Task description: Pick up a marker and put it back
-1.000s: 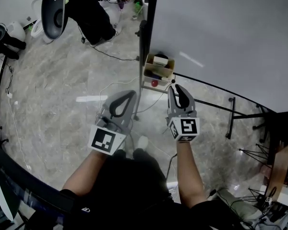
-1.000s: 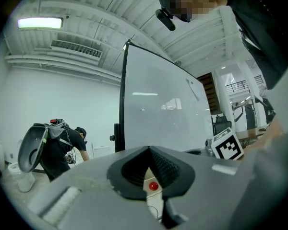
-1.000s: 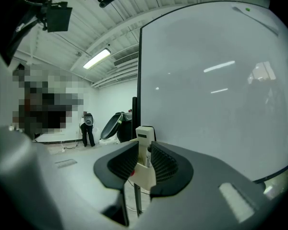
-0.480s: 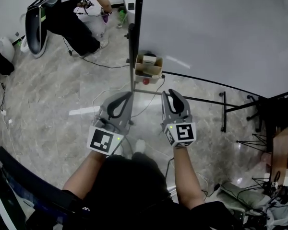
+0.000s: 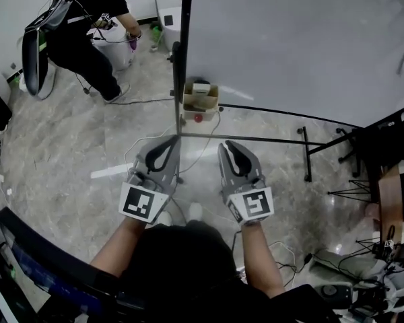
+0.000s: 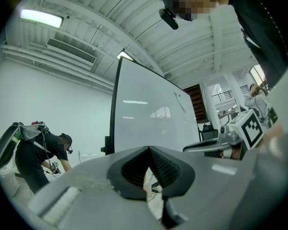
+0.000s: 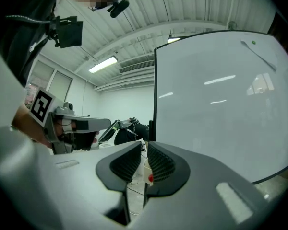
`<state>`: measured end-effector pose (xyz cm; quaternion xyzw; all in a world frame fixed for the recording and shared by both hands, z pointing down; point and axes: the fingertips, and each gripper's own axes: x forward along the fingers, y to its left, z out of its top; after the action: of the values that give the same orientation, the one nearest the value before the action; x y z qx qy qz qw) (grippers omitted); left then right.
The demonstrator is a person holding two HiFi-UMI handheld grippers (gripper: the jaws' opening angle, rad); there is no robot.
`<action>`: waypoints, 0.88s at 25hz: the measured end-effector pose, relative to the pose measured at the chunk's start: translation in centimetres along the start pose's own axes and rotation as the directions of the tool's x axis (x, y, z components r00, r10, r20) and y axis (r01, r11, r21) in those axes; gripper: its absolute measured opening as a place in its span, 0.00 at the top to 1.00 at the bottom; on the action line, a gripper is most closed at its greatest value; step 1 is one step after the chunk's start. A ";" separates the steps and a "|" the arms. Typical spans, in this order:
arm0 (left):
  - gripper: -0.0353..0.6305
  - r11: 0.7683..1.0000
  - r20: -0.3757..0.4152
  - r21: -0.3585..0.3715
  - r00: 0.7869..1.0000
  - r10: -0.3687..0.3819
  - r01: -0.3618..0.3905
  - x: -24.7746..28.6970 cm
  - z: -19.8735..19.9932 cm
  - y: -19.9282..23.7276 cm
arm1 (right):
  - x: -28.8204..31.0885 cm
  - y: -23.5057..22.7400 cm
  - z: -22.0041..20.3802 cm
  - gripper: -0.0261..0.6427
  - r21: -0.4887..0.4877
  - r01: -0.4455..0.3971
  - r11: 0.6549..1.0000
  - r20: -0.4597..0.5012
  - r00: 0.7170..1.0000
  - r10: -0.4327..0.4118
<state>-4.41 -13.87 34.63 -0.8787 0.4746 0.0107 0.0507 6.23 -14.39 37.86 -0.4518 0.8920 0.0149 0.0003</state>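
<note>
Left gripper [image 5: 172, 141]: was held level, fingers pressed together at the tips, nothing between them. Right gripper [image 5: 227, 145]: was level beside it, fingers just closing to a narrow gap, empty. Marker: could not be told apart among small items in the cardboard box [image 5: 200, 103] at the whiteboard [image 5: 289, 46] stand, ahead of both.

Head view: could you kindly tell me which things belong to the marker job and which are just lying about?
Job:
- marker box
- whiteboard, whose stand carries it

Lying about:
- floor cable
- white bin
- bystander, busy elsewhere
</note>
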 end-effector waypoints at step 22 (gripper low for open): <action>0.94 0.998 0.050 -0.002 0.997 -0.064 0.064 -3.0 1.7 0.8 | -3.0 4.0 4.9 0.95 0.000 0.060 0.998 0.078 0.995 -0.060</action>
<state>-6.66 -11.68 33.04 -0.8930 0.4447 0.0318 0.0615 4.71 -9.42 33.08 -0.4776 0.8773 0.0337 0.0347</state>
